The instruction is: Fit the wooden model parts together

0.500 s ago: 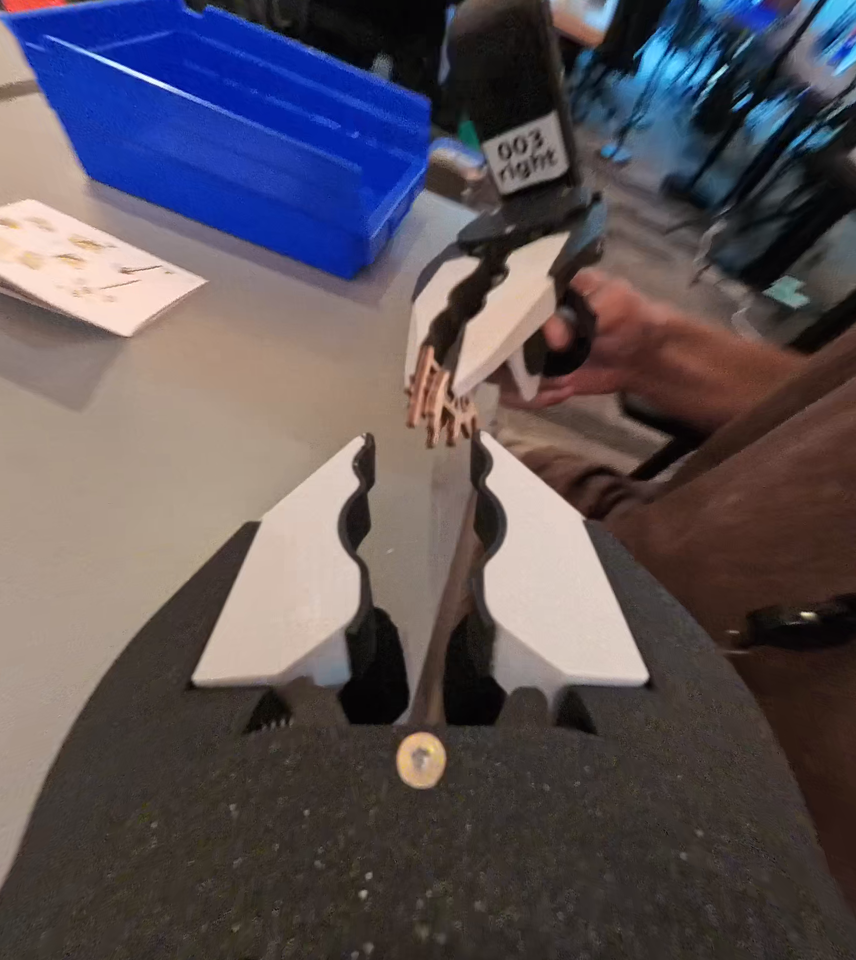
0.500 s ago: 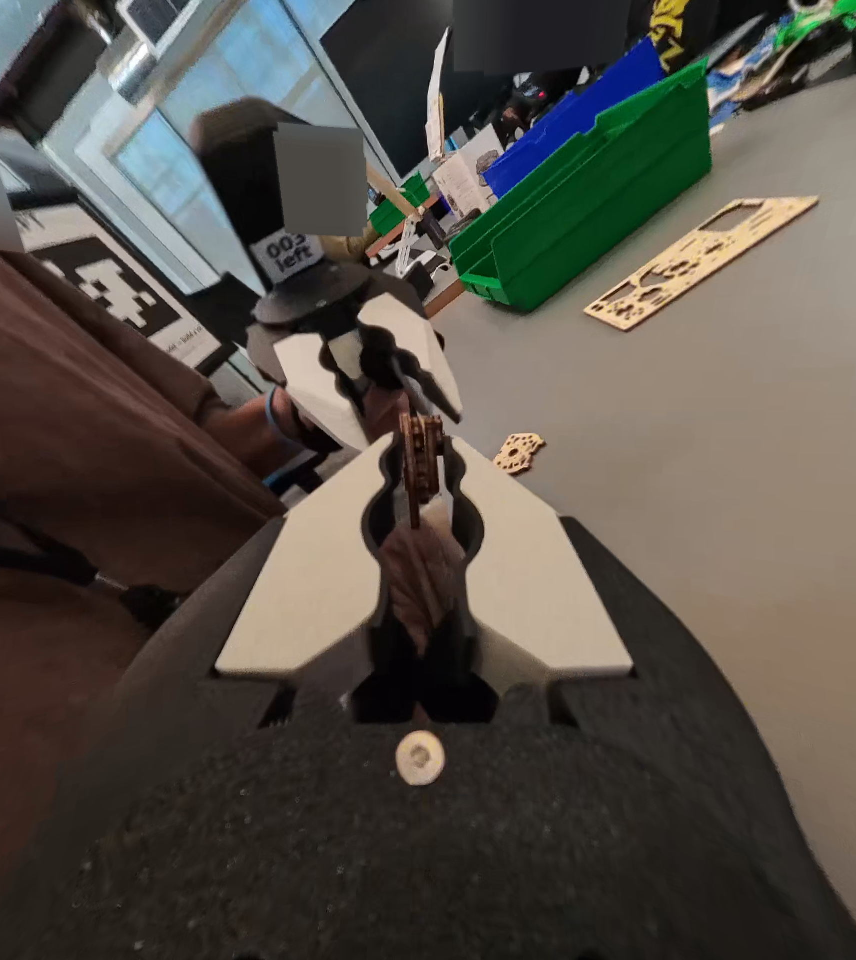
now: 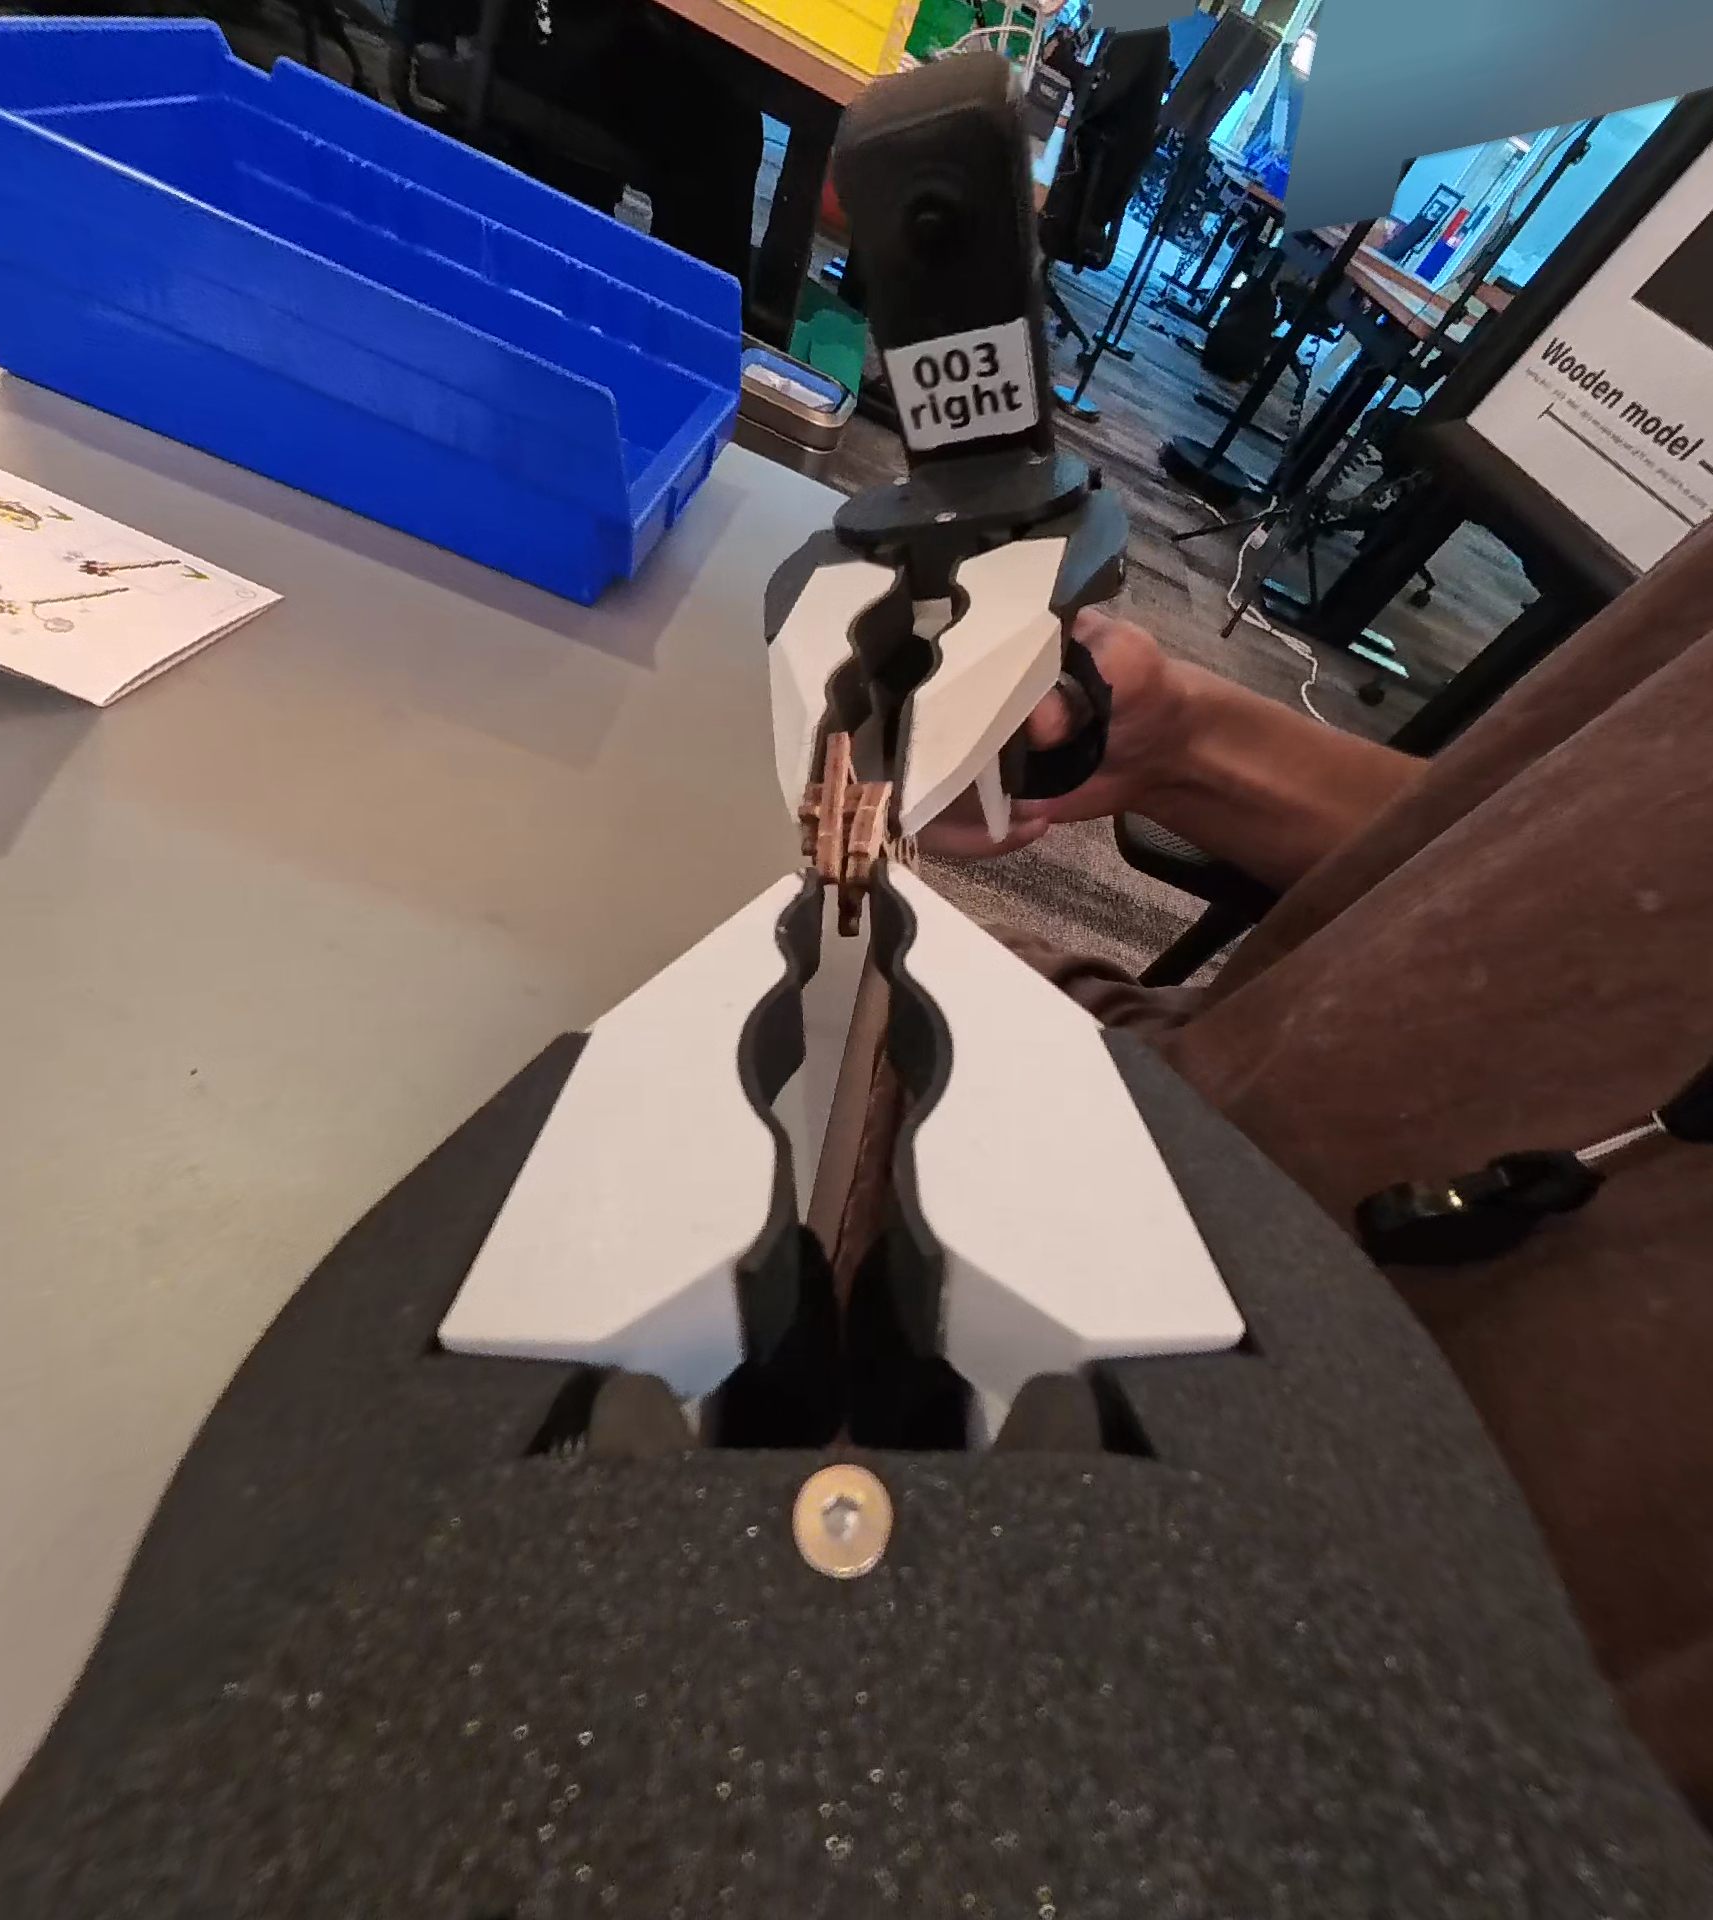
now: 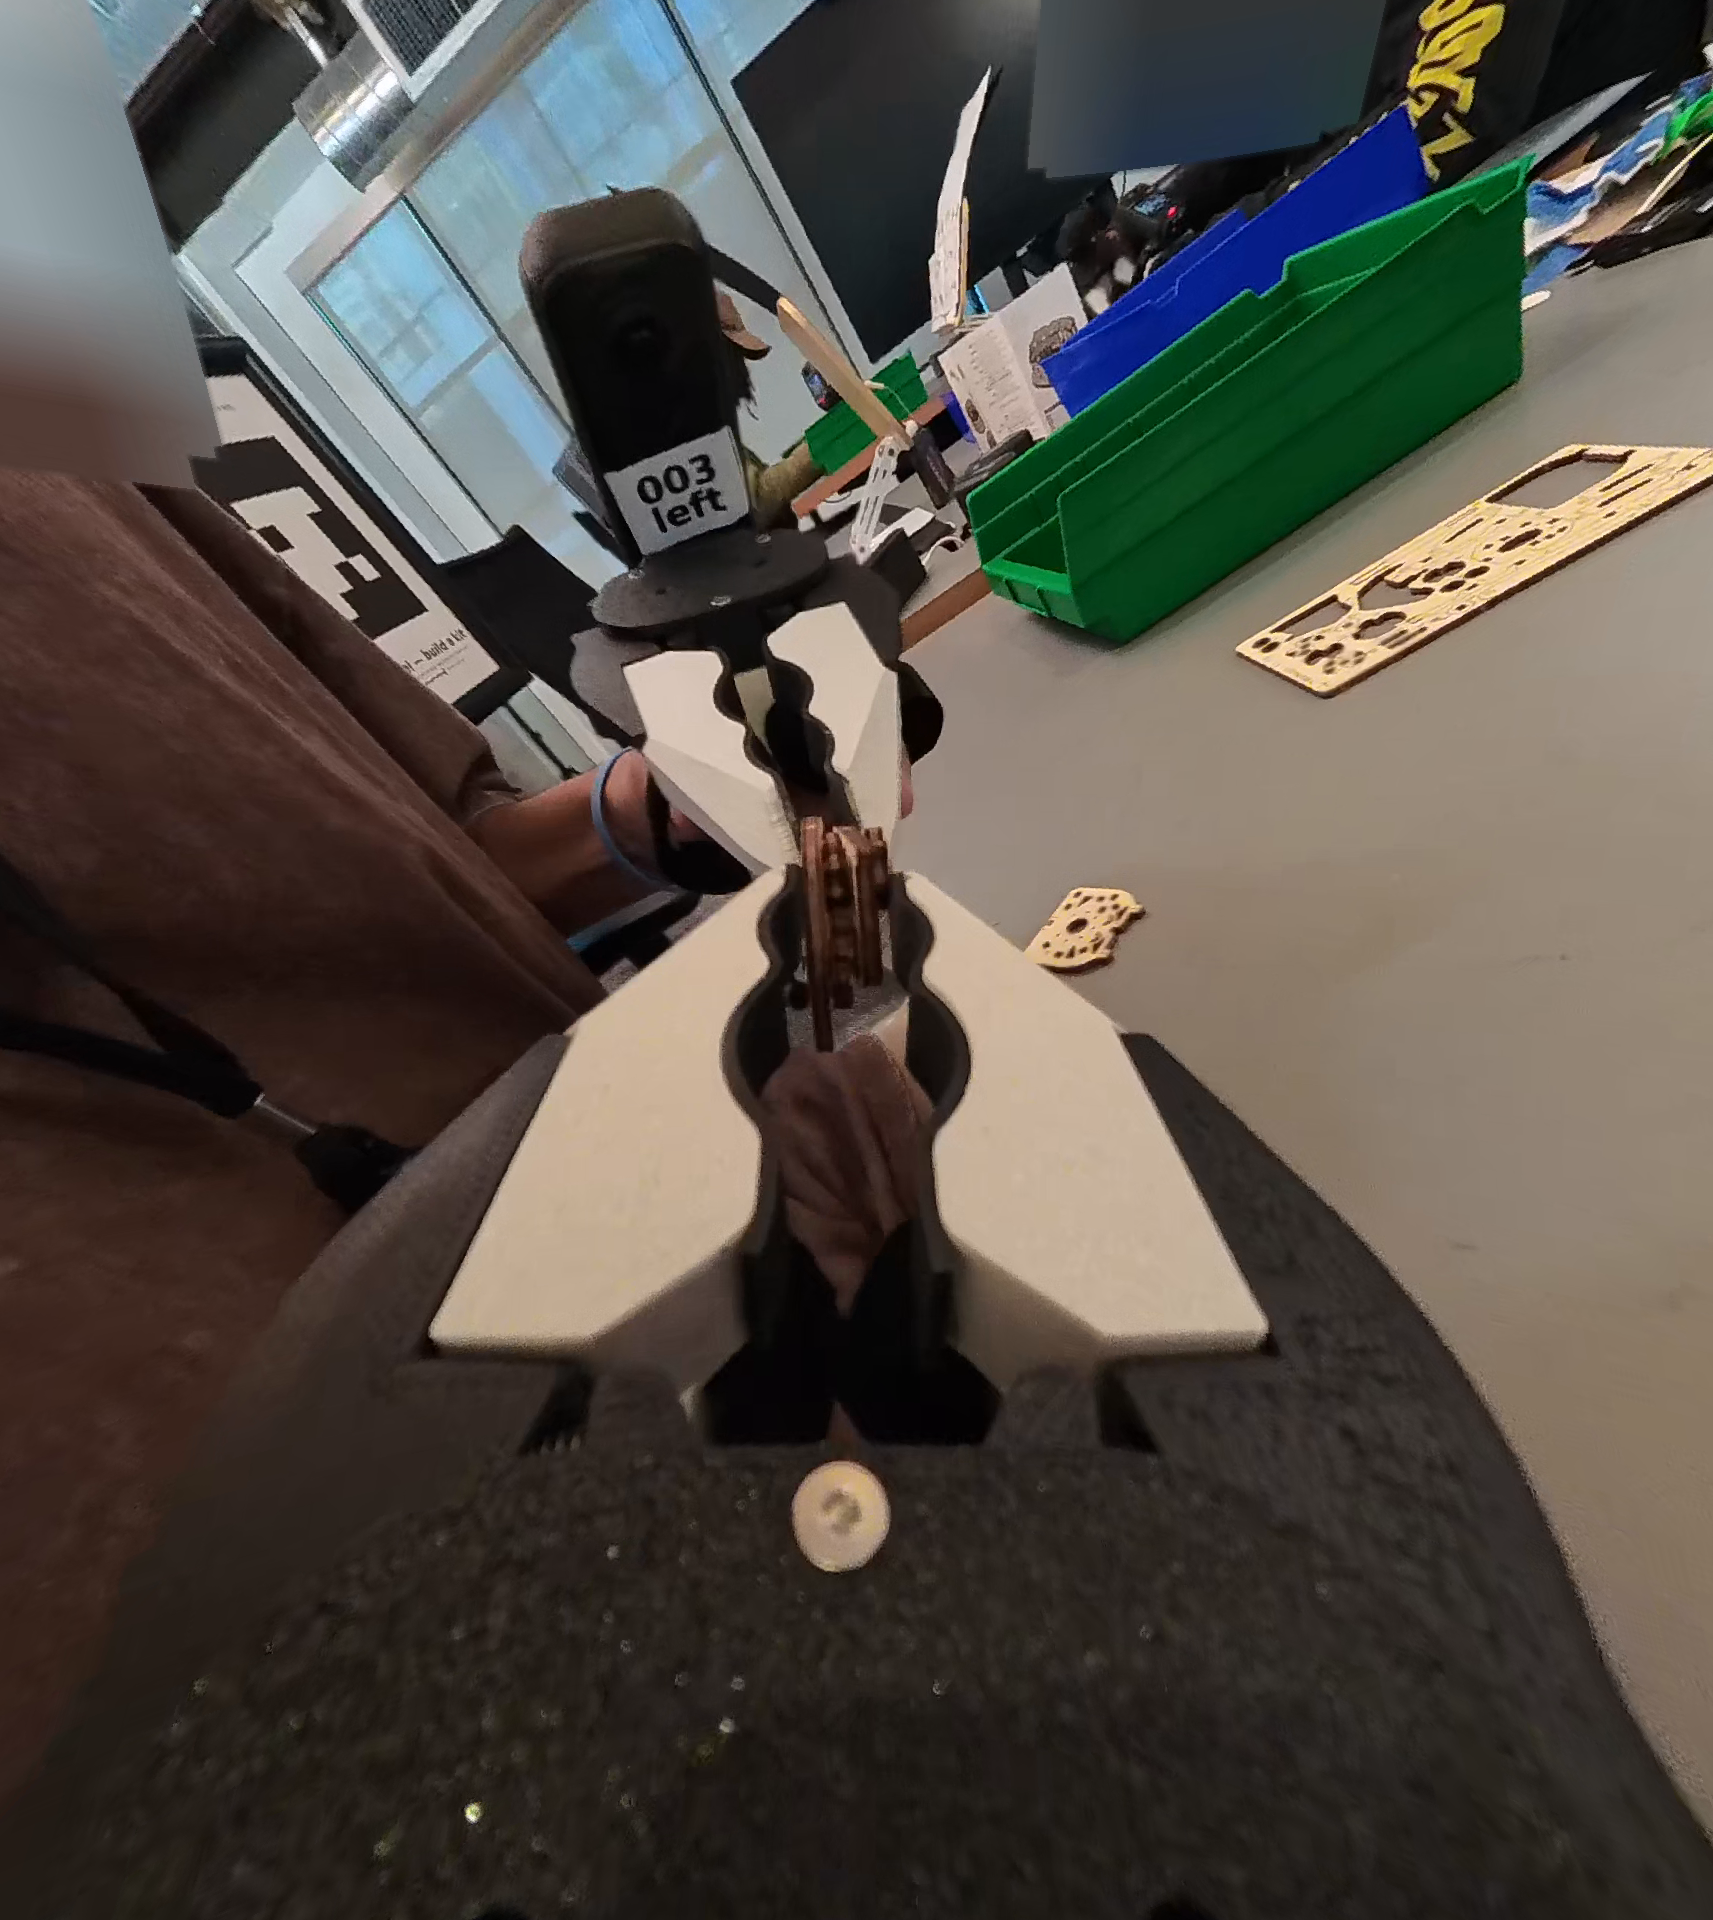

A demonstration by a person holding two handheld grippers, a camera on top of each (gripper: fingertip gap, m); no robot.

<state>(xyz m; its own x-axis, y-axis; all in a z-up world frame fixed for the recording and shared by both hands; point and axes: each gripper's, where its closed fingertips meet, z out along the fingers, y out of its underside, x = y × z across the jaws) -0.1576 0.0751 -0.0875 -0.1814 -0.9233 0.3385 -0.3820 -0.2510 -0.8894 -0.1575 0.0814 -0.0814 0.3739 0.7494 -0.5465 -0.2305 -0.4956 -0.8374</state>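
Grey counter (image 3: 260,935) carries a blue bin (image 3: 312,312) toward its far edge and a printed instruction leaflet (image 3: 52,582) at its left edge. In the right wrist view a green bin (image 4: 1247,468) stands at the counter's far edge, a pale cut-out wooden sheet (image 4: 1486,561) lies flat beside it, and a small loose wooden piece (image 4: 1086,927) rests near the near edge. Behind are windows, dark desks and stands.

Half a second ago the two grippers hung apart; now the left gripper (image 3: 847,894) and right gripper (image 3: 857,821) have closed in, tips almost meeting over the counter's near edge. The wooden model part (image 3: 844,821) sits clamped in the right jaws, its lower tab reaching between the left jaws, which stand slightly apart; whether they grip the tab cannot be told.

Each gripper's black camera housing bears a white sticker, and a black-and-white sign board (image 3: 1662,343) stands at the right; their wording is left unquoted.
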